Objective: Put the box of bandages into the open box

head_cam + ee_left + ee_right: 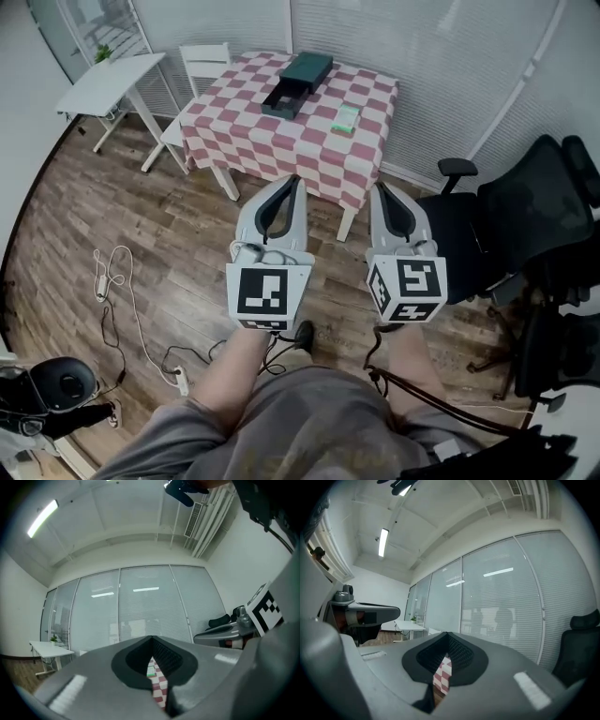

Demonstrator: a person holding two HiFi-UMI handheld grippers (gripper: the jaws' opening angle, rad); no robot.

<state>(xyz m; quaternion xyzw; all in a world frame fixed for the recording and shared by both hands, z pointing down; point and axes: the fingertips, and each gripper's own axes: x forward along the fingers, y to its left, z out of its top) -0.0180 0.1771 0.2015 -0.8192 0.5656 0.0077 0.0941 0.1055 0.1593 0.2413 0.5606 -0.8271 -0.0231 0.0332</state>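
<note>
Both pairs of jaws are closed, tips meeting, with nothing held. The left gripper (298, 178) and right gripper (380, 187) are held side by side in front of the person, pointing towards a desk (246, 131) covered in a red and white checked cloth. The desk stands well apart from them, across a stretch of wooden floor.

The small pale green box of bandages (347, 116) lies flat near the desk's right edge, about midway along it. The dark open box (298, 82) sits towards the far edge, near the middle, a short way from the bandages and not touching them.

Nothing has been picked up yet. Likely risks: white cables (122, 300) trail on the floor to the left and could catch a foot on the walk over. The bandage box looks thin and light, so closed or poorly aimed jaws could nudge it off the right edge, and the loose cloth may drag under it.
</note>
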